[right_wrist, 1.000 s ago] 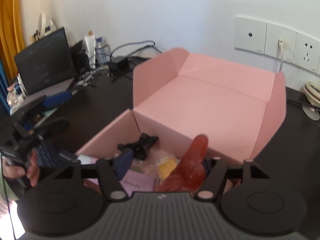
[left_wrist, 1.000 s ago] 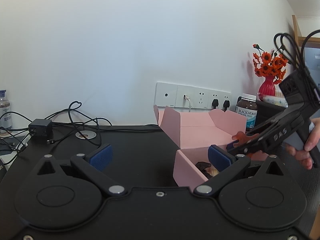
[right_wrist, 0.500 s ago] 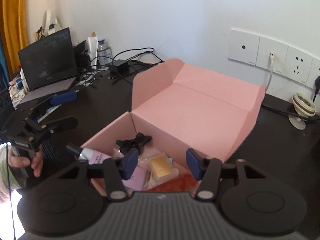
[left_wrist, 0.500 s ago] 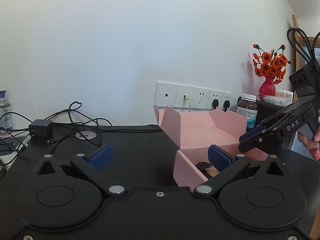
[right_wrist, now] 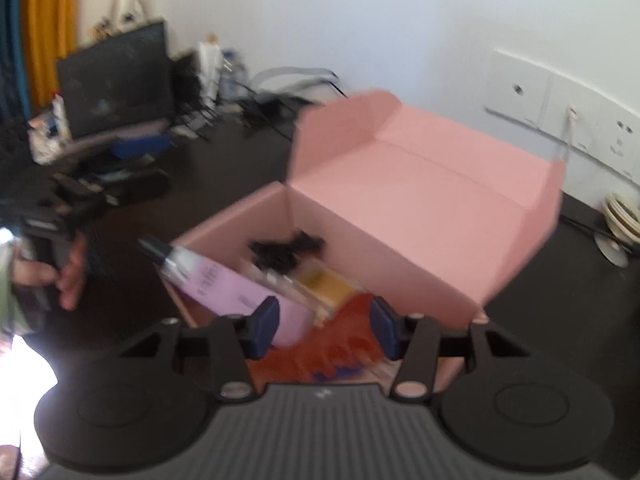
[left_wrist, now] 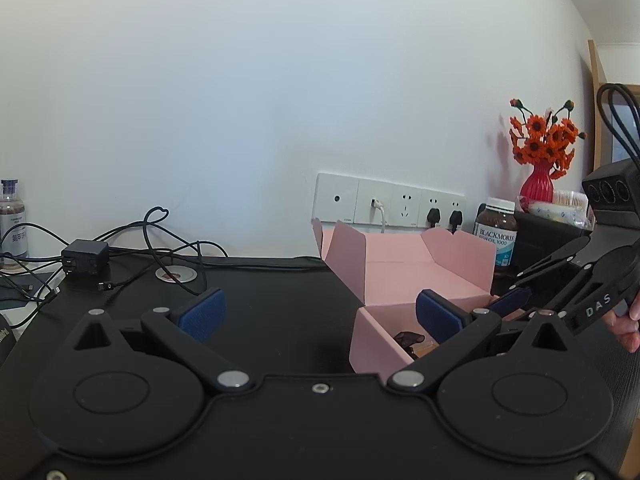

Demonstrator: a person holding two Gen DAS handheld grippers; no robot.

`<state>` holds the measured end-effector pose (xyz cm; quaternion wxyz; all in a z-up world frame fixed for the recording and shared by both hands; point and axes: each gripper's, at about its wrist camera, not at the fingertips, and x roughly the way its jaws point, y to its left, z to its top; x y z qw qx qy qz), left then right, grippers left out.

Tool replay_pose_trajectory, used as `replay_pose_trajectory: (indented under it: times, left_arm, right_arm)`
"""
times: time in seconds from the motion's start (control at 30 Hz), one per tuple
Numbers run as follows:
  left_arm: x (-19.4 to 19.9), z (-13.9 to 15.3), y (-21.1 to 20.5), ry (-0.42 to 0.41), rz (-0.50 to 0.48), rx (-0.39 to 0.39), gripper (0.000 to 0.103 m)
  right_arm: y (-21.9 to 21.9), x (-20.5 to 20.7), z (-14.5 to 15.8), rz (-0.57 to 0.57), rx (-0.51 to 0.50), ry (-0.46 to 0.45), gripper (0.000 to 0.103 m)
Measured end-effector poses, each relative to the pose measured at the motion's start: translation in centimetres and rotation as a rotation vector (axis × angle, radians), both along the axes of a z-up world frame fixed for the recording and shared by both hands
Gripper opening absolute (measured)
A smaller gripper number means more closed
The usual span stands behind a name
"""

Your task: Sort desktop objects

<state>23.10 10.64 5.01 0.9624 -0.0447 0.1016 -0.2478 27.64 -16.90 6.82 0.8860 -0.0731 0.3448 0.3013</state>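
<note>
An open pink cardboard box (right_wrist: 420, 184) stands on the black desk. Inside it lie a lilac tube (right_wrist: 224, 284), a black tangled item (right_wrist: 288, 250), a yellow packet (right_wrist: 328, 286) and an orange-red item (right_wrist: 332, 354). My right gripper (right_wrist: 325, 328) hovers over the box's near end, open, with nothing between its blue pads; the picture is blurred. In the left wrist view the box (left_wrist: 374, 342) sits right of centre, with the right gripper (left_wrist: 510, 290) above its right side. My left gripper (left_wrist: 320, 316) hangs open and empty left of the box.
Wall sockets (left_wrist: 390, 206) run behind the box. A brown supplement bottle (left_wrist: 496, 232) and a red vase of orange flowers (left_wrist: 538, 184) stand at the right. Cables and a charger (left_wrist: 86, 262) lie at the back left. A laptop (right_wrist: 116, 80) stands beyond the left gripper (right_wrist: 148, 166).
The right gripper let go of the orange-red item, which now lies in the box. Its jaws narrowed, and it shifted across the box and rolled. The left gripper stayed still.
</note>
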Motion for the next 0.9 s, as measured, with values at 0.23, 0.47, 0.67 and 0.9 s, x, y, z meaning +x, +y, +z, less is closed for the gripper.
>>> replay_pose_trajectory:
  times: [0.23, 0.47, 0.67, 0.9]
  left_arm:
    - [0.3, 0.0, 0.7, 0.01, 0.015, -0.044, 0.103]
    - [0.3, 0.0, 0.5, 0.009, 0.012, -0.032, 0.103]
    - [0.1, 0.0, 0.2, -0.003, 0.002, -0.014, 0.103]
    - [0.3, 0.0, 0.8, 0.013, 0.014, -0.044, 0.103]
  right_arm:
    - [2.0, -0.5, 0.4, 0.147, 0.098, 0.042, 0.05]
    - [3.7, -0.1, -0.3, 0.138, 0.186, 0.085, 0.05]
    - [3.0, 0.8, -0.3, 0.044, 0.257, 0.114, 0.034]
    - [5.1, 1.0, 0.0, 0.064, 0.129, 0.026, 0.039]
